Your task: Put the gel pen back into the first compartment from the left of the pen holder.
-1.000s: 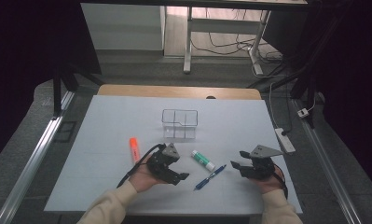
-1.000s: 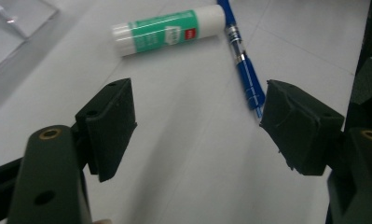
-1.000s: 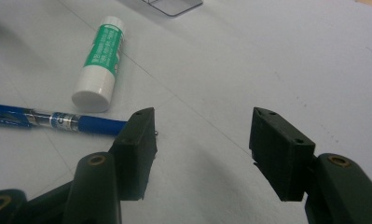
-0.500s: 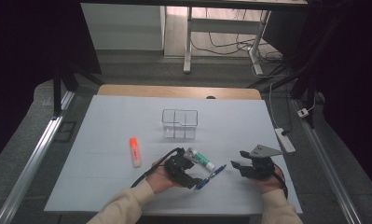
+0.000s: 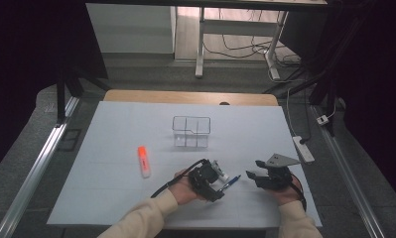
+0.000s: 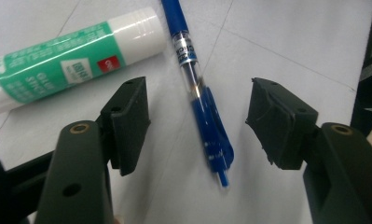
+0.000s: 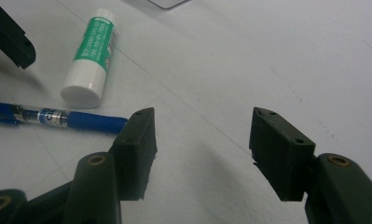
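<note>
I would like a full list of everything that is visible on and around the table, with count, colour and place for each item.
pen: 1, blue with a clear section, flat on the table between the left gripper's jaws, not gripped
glue stick: 1, white with green label, lying beside the pen
highlighter: 1, orange and white, on the table's left part
organiser box: 1, clear, with compartments, mid-table, empty
table cover: 1, white
power strip: 1, white, at the table's right edge
left gripper: 1, black, jaws just closing around the pen, pads not touching it
right gripper: 1, black, open, over bare cover
sleeves: 2, cream, bottom edge
</note>
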### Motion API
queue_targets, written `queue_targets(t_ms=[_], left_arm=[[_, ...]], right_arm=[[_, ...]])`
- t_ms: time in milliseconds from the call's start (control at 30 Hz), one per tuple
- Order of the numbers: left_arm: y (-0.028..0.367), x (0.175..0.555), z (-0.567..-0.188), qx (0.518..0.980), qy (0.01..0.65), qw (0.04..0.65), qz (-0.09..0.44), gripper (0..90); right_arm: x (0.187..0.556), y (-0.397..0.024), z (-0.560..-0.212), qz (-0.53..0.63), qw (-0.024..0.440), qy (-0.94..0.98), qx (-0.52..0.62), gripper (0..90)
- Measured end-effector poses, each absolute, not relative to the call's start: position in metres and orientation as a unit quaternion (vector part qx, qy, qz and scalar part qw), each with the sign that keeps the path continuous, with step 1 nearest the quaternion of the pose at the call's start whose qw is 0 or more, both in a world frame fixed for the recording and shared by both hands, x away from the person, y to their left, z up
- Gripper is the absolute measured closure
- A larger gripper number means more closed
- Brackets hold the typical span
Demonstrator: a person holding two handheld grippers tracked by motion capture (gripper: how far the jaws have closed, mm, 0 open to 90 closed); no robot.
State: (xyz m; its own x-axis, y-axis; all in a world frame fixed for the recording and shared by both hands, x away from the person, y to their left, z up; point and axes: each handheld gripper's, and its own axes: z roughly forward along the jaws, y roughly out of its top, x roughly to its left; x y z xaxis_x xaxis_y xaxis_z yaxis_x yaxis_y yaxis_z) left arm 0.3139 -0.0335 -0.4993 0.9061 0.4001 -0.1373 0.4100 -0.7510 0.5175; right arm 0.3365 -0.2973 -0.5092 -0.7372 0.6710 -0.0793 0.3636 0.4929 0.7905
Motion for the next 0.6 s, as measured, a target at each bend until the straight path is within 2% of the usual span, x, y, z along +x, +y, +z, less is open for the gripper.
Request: queue_targets(t_ms=[300, 600], left_arm=[[-0.048, 0.319, -0.505, 0.939, 0.221, 0.265, -0.007, 44.6], [-0.055, 0.319, -0.508, 0.942, 0.229, 0.246, 0.017, 59.6]], right_arm=[[0.337, -0.297, -0.510, 0.397, 0.193, 0.841, 0.313, 41.0], [0.337, -0.298, -0.510, 0.395, 0.195, 0.839, 0.319, 41.1]])
